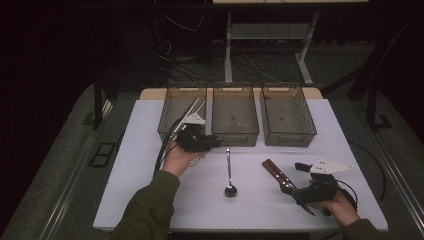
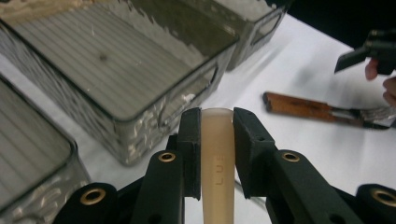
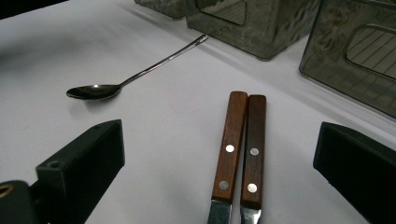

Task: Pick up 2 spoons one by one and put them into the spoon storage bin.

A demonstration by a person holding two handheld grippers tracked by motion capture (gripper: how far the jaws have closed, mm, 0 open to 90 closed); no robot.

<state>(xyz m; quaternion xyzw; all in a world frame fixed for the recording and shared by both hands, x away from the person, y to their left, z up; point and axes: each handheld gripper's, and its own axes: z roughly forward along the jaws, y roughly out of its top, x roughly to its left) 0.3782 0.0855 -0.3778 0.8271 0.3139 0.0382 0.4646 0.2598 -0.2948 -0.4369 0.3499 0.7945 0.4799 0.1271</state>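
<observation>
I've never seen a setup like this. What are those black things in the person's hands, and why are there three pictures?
A person holds hand-worked tongs in each hand. One picture is taken from above the white table; the other two come from small cameras riding on each tongs, looking along the black jaws.

Three clear bins stand in a row at the far side. A spoon lies in the middle, and two wooden-handled knives lie side by side near the right tongs, whose jaws stand open around them.

The left tongs are shut on a pale beige handle, held near the bins.
</observation>
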